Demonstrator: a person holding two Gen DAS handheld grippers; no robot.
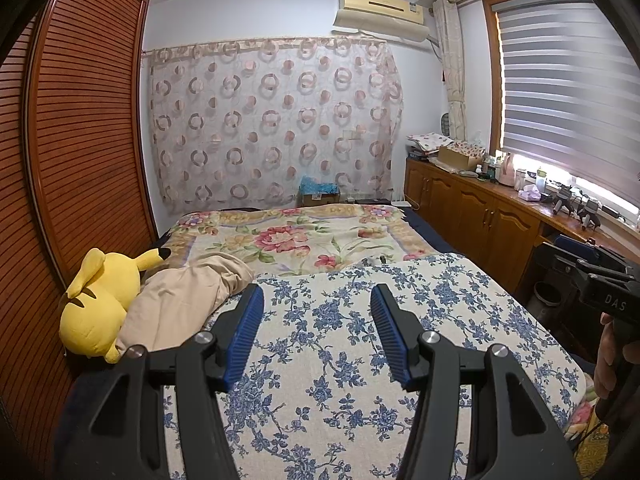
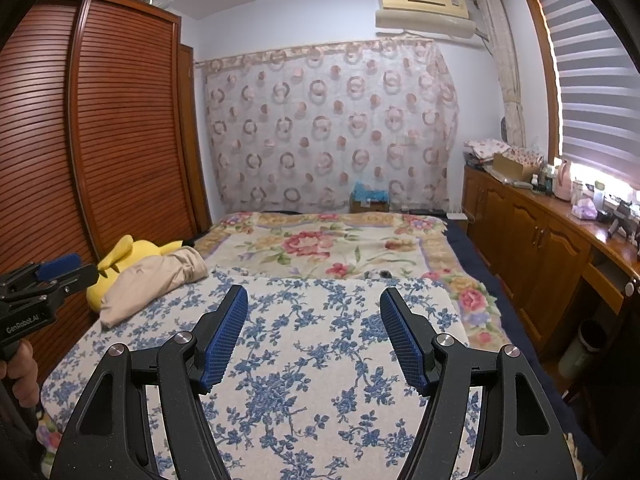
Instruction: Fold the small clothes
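Note:
A crumpled beige garment (image 1: pixel 180 300) (image 2: pixel 156 280) lies on the left side of the bed, against a yellow plush toy (image 1: pixel 100 304) (image 2: pixel 128 256). My left gripper (image 1: pixel 318 292) hovers open over the blue-flowered white cloth (image 1: pixel 340 360), to the right of the garment, with nothing between its blue pads. My right gripper (image 2: pixel 312 294) is open too, empty, above the same blue-flowered cloth (image 2: pixel 312 360). The right gripper's body also shows at the right edge of the left wrist view, and the left gripper's body at the left edge of the right wrist view, each in a hand.
A pink-flowered blanket (image 1: pixel 312 236) (image 2: pixel 340 244) covers the far half of the bed. A slatted wooden wardrobe (image 1: pixel 80 140) (image 2: pixel 120 120) stands close on the left. Wooden cabinets (image 1: pixel 480 216) (image 2: pixel 540 240) with clutter on top run along the right, under the window blinds.

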